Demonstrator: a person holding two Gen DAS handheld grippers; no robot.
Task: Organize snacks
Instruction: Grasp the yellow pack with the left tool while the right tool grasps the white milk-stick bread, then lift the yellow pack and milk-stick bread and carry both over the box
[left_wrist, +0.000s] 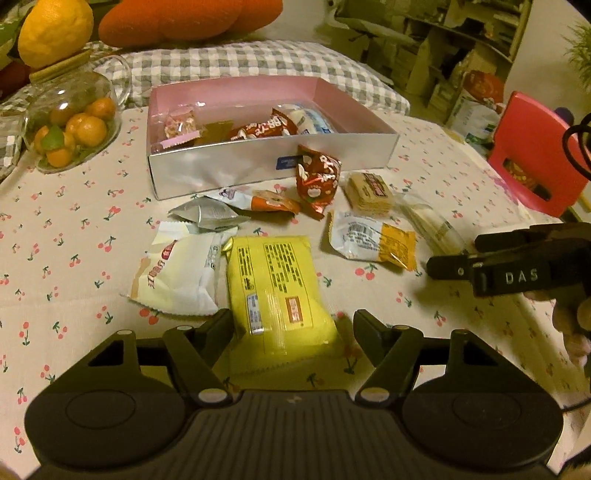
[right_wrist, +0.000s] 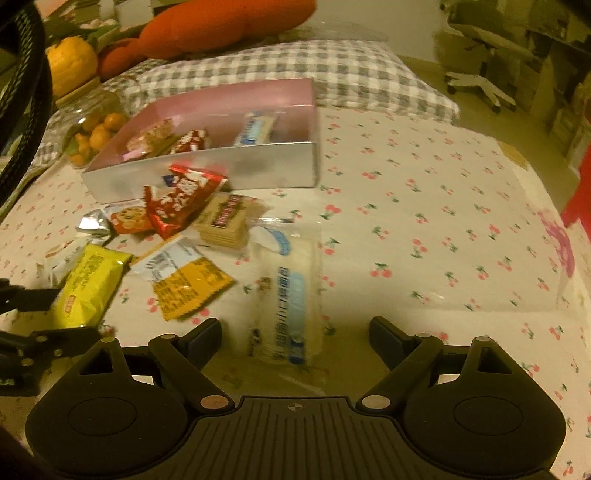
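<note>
A pink-lined silver box (left_wrist: 258, 168) (right_wrist: 236, 173) holds several snack packets. More packets lie loose on the cloth in front of it. My left gripper (left_wrist: 291, 325) is open, its fingers on either side of the near end of a yellow packet (left_wrist: 277, 288) (right_wrist: 88, 284). My right gripper (right_wrist: 295, 332) is open, its fingers either side of a clear packet with blue print (right_wrist: 291, 306), which also shows in the left wrist view (left_wrist: 432, 225). A red packet (left_wrist: 317, 177) leans on the box front. The right gripper shows at the right of the left wrist view (left_wrist: 443, 264).
A glass jar of small oranges (left_wrist: 74, 125) stands left of the box. A white packet (left_wrist: 181, 273), an orange-and-white packet (left_wrist: 373, 240), a biscuit stack (left_wrist: 369, 192) and a silver wrapper (left_wrist: 203, 214) lie on the cherry-print cloth (right_wrist: 443, 221). A red chair (left_wrist: 535, 155) stands at the right.
</note>
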